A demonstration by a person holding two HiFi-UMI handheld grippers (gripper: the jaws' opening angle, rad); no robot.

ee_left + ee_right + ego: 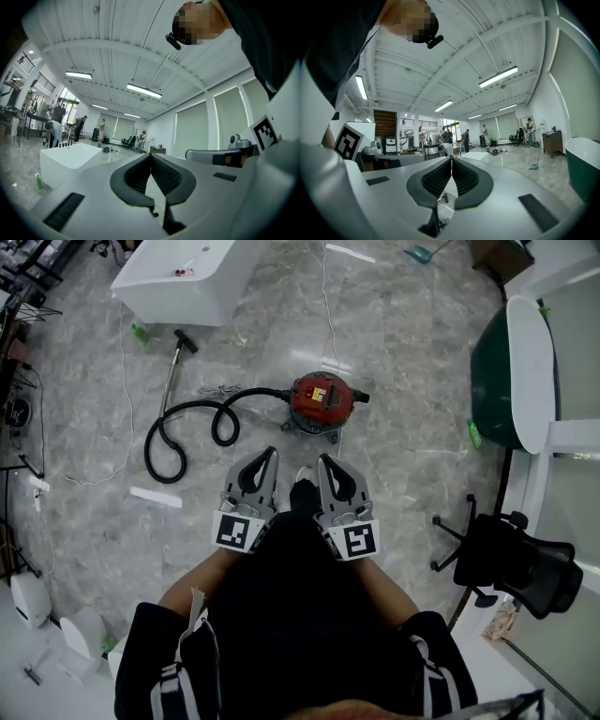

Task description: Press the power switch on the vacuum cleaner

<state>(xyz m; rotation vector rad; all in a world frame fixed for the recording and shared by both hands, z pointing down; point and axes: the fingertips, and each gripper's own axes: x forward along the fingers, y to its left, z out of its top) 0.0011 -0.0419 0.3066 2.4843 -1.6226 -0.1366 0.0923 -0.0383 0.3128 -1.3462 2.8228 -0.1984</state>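
Head view. The vacuum cleaner [321, 401] is a red drum with a yellow label on its lid, the print too small to read. It stands on the floor [422, 456] of grey marbled tiles, ahead of both grippers and well apart from them. Its black hose [183, 432] loops to the left and ends in a metal wand [171, 376]. The left tongs [270, 456] and right tongs [323, 461] lie side by side near the person's body, pointing toward the vacuum cleaner. Each gripper bears a marker cube [234, 531] with a black-and-white square pattern and no lettering.

Left gripper view and right gripper view. Both pairs of tongs are closed tip to tip, with nothing between them.

Room. A white tub [187, 277] stands beyond the wand. A dark green tub [492, 381] with a white rim stands at right, and a black office chair [516, 563] is nearer the person. Overhead is a white ribbed ceiling [117, 37] with strip lights [144, 90]. Pale blinds [229, 117] cover tall windows, and several people [466, 139] stand far off.
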